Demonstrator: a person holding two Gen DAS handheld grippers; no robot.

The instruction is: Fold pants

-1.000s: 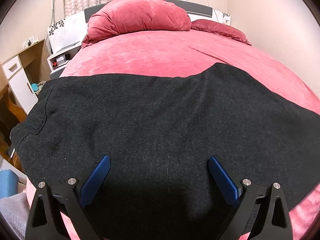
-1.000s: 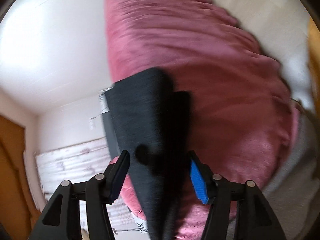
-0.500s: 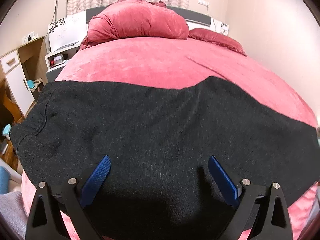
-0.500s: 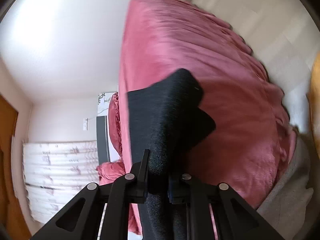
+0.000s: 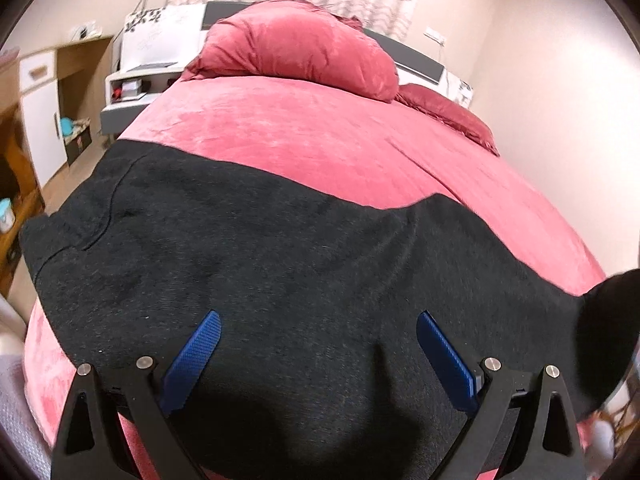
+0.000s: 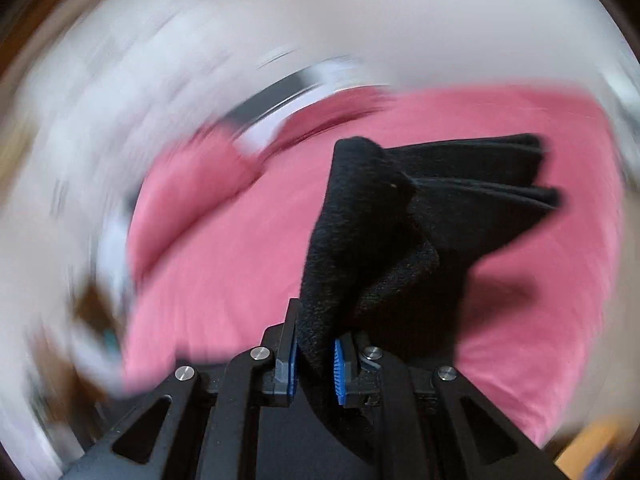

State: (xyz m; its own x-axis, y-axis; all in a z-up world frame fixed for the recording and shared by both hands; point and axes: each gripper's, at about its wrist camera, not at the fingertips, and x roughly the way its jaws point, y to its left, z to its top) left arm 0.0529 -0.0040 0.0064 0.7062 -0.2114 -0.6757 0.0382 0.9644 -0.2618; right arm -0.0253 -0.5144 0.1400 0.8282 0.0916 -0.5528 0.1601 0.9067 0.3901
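Observation:
Black pants (image 5: pixel 280 264) lie spread across the near end of a pink bed (image 5: pixel 320 136), waistband at the left. My left gripper (image 5: pixel 318 344) is open, its blue pads low over the fabric and holding nothing. My right gripper (image 6: pixel 316 356) is shut on the leg end of the pants (image 6: pixel 360 216) and holds it lifted off the bed; the cloth bunches up from the jaws and drapes to the right. That raised end shows as a dark blur at the right edge of the left wrist view (image 5: pixel 608 328).
A big pink duvet bundle (image 5: pixel 296 56) and a pillow (image 5: pixel 448 116) lie at the head of the bed. A white nightstand (image 5: pixel 132 88) and wooden cabinets (image 5: pixel 44 92) stand left of the bed. The right wrist view is motion-blurred.
My right gripper closed on the pant leg end and has lifted and swung it, with the view rotating fast. My left gripper stayed open, shifting slightly over the pants.

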